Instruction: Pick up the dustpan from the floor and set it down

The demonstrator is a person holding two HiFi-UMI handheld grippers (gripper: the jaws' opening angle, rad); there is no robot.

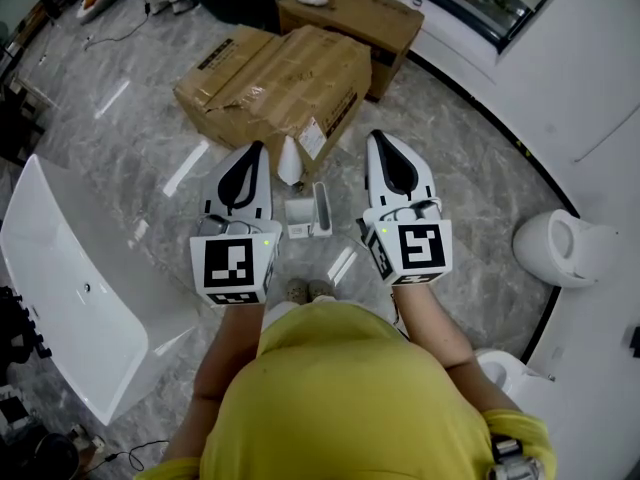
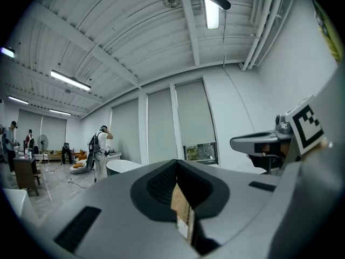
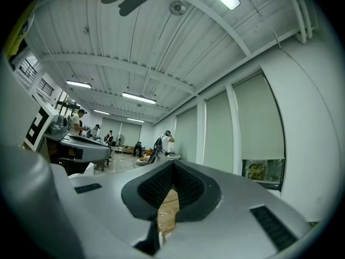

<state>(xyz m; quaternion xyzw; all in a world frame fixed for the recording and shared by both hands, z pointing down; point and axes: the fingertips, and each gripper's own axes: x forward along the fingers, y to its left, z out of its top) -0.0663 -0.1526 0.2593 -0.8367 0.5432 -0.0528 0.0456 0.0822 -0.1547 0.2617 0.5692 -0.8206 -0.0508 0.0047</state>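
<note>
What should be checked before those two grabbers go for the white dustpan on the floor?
1. Dustpan in sight, on the floor between both grippers in the head view: ok.
2. Left gripper empty: ok.
3. Right gripper empty: ok.
4. Jaws apart, ready to grab: not ok, both are shut.
5. Dustpan clear of the cardboard box: ok, they stand apart.
6. Dustpan's handle reachable: cannot tell.

A taped cardboard box (image 1: 275, 83) sits on the marble floor (image 1: 470, 168), a second box (image 1: 350, 18) behind it, bathtub (image 1: 70, 278) left, toilet (image 1: 565, 248) right.
</note>
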